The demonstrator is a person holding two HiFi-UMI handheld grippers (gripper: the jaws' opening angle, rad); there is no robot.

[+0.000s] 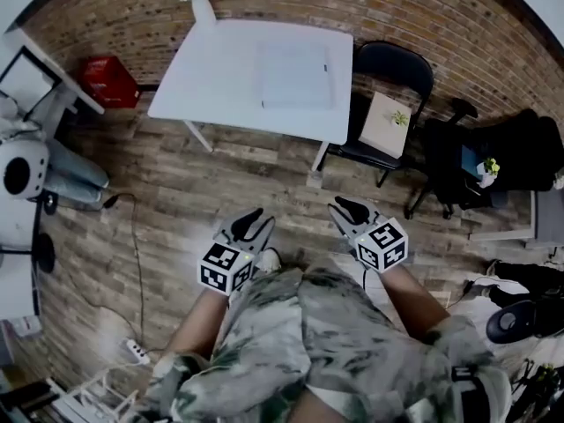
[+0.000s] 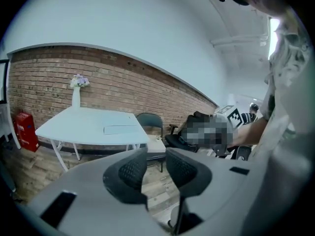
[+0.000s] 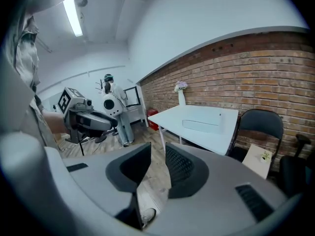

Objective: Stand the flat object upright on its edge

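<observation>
A slip looks the likeliest trouble: the thin, pale board (image 1: 295,76) lies flush on the smooth white worktop (image 1: 211,77), so the jaws may skid over its edge or shove it toward the right rim by the chair (image 1: 392,82) instead of lifting it. Once raised, it could topple. The left tongs (image 1: 249,221) and right tongs (image 1: 350,210) hover close to the person over the floor, each slightly spread and empty. The board rests on the worktop's right half, far ahead and well apart from both, a little nearer the right pair.
</observation>
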